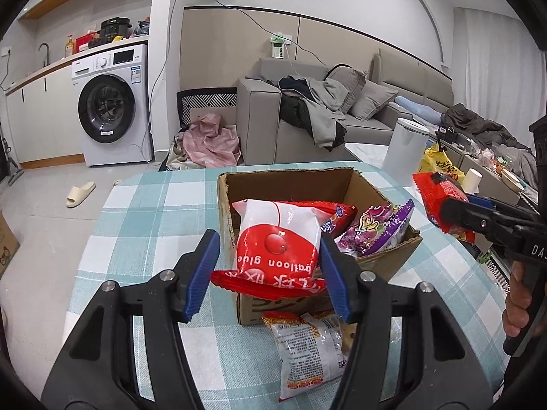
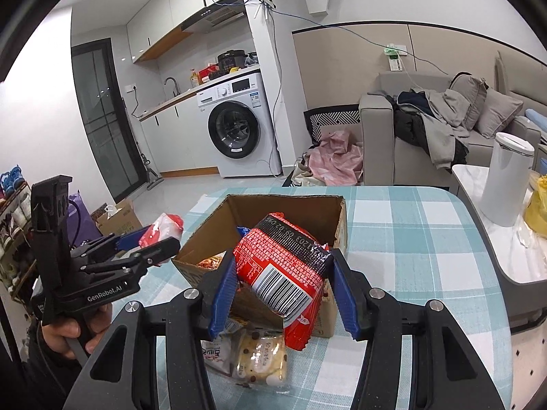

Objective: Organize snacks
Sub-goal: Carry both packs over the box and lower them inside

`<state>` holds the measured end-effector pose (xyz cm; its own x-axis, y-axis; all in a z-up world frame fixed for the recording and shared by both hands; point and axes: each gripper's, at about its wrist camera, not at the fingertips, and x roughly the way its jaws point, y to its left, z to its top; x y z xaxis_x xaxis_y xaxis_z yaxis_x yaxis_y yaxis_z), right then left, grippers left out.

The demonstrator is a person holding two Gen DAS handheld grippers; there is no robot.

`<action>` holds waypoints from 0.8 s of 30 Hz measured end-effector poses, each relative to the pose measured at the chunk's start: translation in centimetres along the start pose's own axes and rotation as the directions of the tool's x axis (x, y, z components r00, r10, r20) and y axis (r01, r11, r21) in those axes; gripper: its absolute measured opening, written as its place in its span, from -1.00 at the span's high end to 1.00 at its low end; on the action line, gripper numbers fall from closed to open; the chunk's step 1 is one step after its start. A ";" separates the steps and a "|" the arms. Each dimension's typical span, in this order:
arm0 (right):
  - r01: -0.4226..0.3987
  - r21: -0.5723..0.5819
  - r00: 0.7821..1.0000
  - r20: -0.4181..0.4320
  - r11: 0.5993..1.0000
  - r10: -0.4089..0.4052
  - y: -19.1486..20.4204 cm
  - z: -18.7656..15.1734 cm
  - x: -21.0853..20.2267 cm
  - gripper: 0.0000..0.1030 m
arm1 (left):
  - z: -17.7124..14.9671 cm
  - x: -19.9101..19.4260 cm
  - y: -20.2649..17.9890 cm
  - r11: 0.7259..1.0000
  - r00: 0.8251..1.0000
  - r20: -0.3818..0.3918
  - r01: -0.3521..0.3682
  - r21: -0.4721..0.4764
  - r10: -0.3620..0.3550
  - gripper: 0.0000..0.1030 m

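left gripper (image 1: pixel 270 266) clamped on a red-and-white packet (image 1: pixel 277 239) printed "balloon glue", held above the near edge of the cardboard box (image 1: pixel 290 179). right gripper (image 2: pixel 283 290) clamped on a red-and-black snack pack (image 2: pixel 283 266) with a barcode, also over the box's near wall. box sits on a checked tablecloth (image 1: pixel 154 212); a purple packet (image 1: pixel 372 229) and a red one lie inside. loose packets (image 2: pixel 253 358) lie on the cloth just in front of the box.

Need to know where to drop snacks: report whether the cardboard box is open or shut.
Open. The cardboard box has no lid over its top, and a purple packet lies visible inside it.
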<state>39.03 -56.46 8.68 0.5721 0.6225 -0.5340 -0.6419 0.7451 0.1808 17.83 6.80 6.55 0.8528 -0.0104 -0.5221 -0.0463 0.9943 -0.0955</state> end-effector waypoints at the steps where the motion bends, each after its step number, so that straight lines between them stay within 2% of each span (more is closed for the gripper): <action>1: 0.001 -0.004 1.000 0.002 1.000 -0.001 0.0 0.1 0.2 -0.03 | 0.1 0.2 -0.1 1.000 1.000 0.000 -0.002 0.001 0.002 -0.09; 24: -0.007 -0.023 1.000 -0.026 1.000 0.007 0.7 2.2 5.5 -0.03 | 1.2 5.7 -1.6 1.000 1.000 -0.021 0.020 0.001 -0.020 -0.09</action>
<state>42.87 -52.01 7.73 0.5545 0.6210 -0.5539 -0.6578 0.7348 0.1654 23.42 5.26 4.73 0.8426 -0.0329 -0.5375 -0.0282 0.9941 -0.1052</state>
